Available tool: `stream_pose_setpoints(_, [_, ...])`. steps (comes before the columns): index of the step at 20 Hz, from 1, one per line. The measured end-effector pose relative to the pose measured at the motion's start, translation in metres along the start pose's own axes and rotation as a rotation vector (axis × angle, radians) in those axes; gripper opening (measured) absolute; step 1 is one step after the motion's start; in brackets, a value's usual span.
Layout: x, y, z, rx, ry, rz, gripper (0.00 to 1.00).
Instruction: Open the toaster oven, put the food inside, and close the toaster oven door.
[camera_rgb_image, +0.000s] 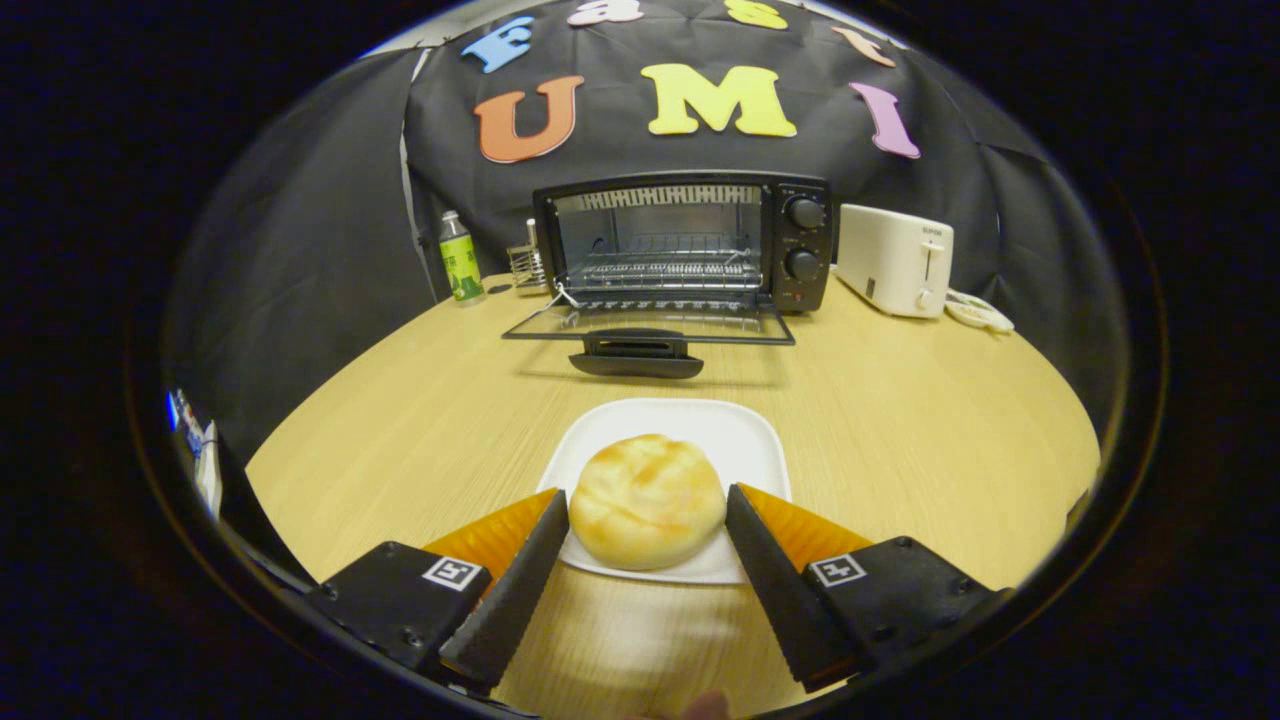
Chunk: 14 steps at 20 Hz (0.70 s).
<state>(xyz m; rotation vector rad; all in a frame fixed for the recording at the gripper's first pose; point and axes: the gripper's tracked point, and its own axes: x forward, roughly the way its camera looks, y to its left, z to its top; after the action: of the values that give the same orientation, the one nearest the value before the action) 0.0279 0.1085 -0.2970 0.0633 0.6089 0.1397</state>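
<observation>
Two jaws spread wide, flanking bun (646, 500) without visible contact; gripper (647, 505) empty. Bun on white plate (735, 440), near table (900, 420) front edge; plate's near rim partly hidden behind jaws. Toaster oven (690, 240) beyond, door (648, 330) folded down flat, rack exposed. Bare table between plate and door. White toaster (893, 260) right, bottle (460, 258) left.

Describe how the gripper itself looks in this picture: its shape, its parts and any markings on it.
The gripper has two long wedge-shaped fingers that taper toward the tips, with ribbed inner faces. Each finger grows out of a black boxy block with small screws, and each block carries a square white fiducial marker. The fingers stand open, one on each side of the bun.
</observation>
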Motion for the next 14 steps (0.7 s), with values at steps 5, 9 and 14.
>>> stream_pose_setpoints(5, [0.001, 0.000, 0.000, 0.014, 0.011, 0.004, 0.96])
stream_pose_setpoints(9, [-0.002, 0.000, 0.006, 0.028, 0.003, 0.001, 0.80])
stream_pose_setpoints(14, [-0.013, 0.009, 0.034, 0.078, -0.051, 0.037, 0.75])
